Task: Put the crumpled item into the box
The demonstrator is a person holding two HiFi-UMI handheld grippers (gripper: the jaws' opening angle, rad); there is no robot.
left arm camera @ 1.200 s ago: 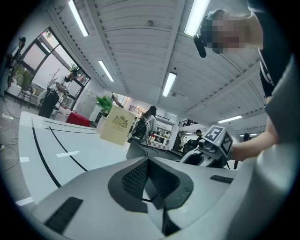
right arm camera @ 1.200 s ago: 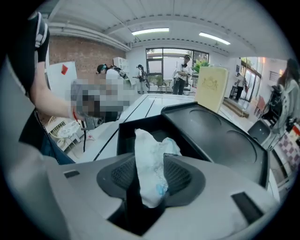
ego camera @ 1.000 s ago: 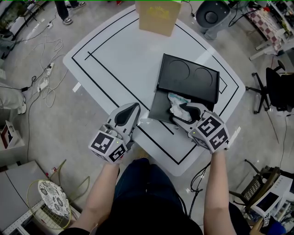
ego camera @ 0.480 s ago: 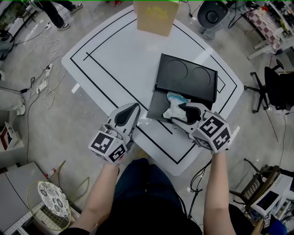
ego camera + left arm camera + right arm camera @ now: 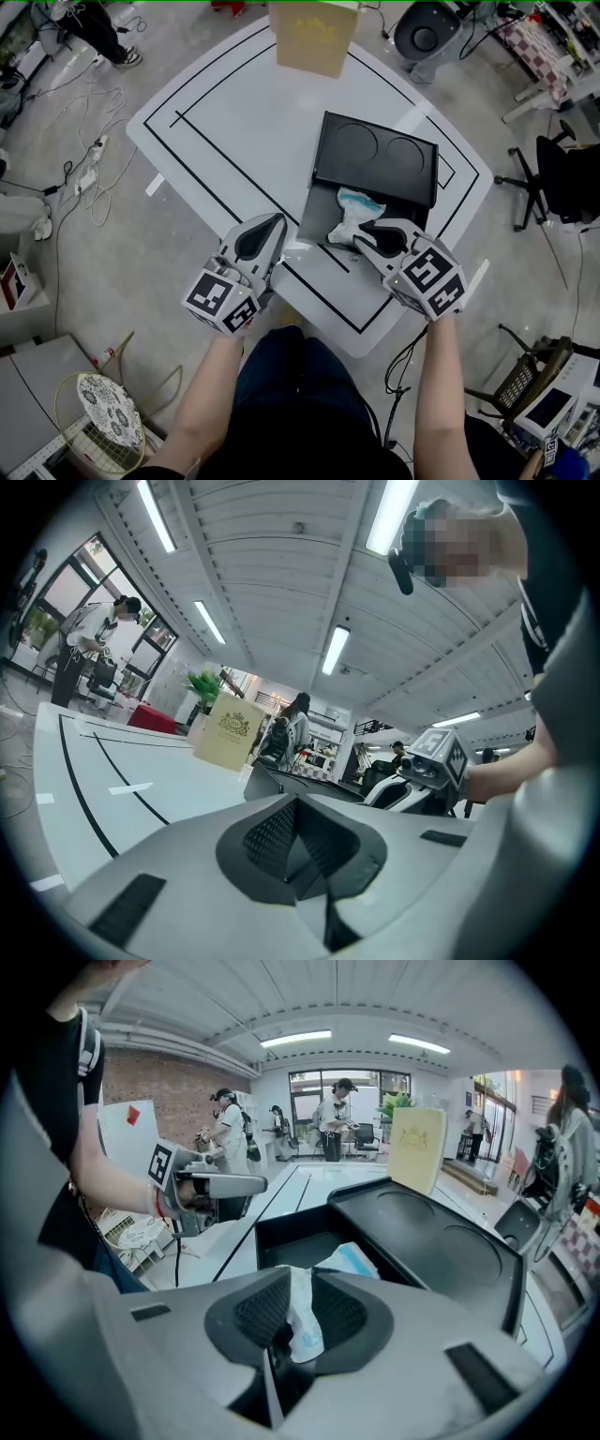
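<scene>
The fingers (image 5: 261, 1309) of our right gripper (image 5: 292, 1324) are closing on the crumpled white-and-pale-blue paper item (image 5: 302, 1321). Their ribbed pads press a white fold of it from both sides, so we read this as a pinch being taken, not a release. To do it well, we should let the fingers close on the thick middle of the wad, not on a loose flap that could tear or slip. We should also keep the tips off the floor of the open black rectangular box (image 5: 281, 1237) in which the item lies, then lift straight up until it clears the low wall before carrying it anywhere. The item sits in the near, uncovered part of that box, just in front of the black lid with two round recesses (image 5: 441, 1241), which covers the rest. We cannot tell whether the goal is this black box or the tan cardboard carton (image 5: 314, 36) at the far edge of the white desk with black lines (image 5: 234, 112). If the carton is meant, the carry is all to come. Our left gripper (image 5: 255, 240) hangs near the box's left side at the desk's front edge, its fingers (image 5: 272, 841) pressed together on nothing.
</scene>
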